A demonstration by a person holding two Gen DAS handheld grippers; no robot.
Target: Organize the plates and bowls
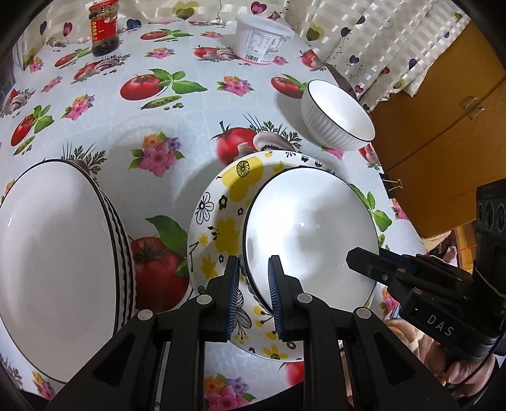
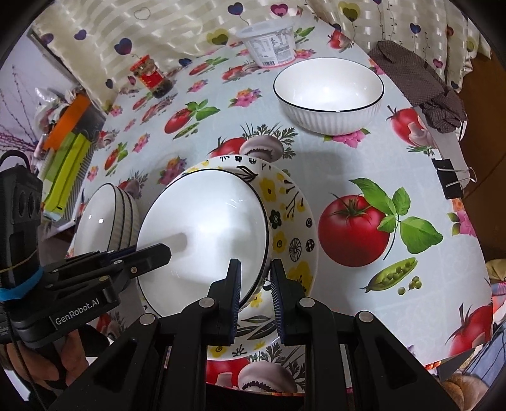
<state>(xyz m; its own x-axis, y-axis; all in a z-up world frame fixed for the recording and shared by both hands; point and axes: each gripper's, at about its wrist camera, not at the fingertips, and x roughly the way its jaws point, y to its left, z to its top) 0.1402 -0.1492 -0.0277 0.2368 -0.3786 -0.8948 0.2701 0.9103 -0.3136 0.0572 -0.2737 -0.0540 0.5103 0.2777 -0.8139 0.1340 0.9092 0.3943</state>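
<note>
A white bowl with a black rim [image 1: 310,234] [image 2: 202,234] sits on a yellow-flowered plate [image 1: 221,227] [image 2: 294,227]. My left gripper [image 1: 253,294] is closed on the bowl's left rim, one finger inside and one outside. My right gripper [image 2: 255,294] is closed on the bowl's right rim in the same way. A striped bowl [image 1: 60,265] [image 2: 107,218] stands to the left. A ribbed white bowl [image 1: 335,117] [image 2: 329,95] stands farther back on the right.
A tomato-print tablecloth [image 1: 177,104] covers the table. At the back stand a red-labelled jar [image 1: 104,28] [image 2: 151,76] and a white plastic tub [image 1: 262,39] [image 2: 272,44]. A binder clip [image 2: 452,180] and a brown cloth [image 2: 420,85] lie at the right edge.
</note>
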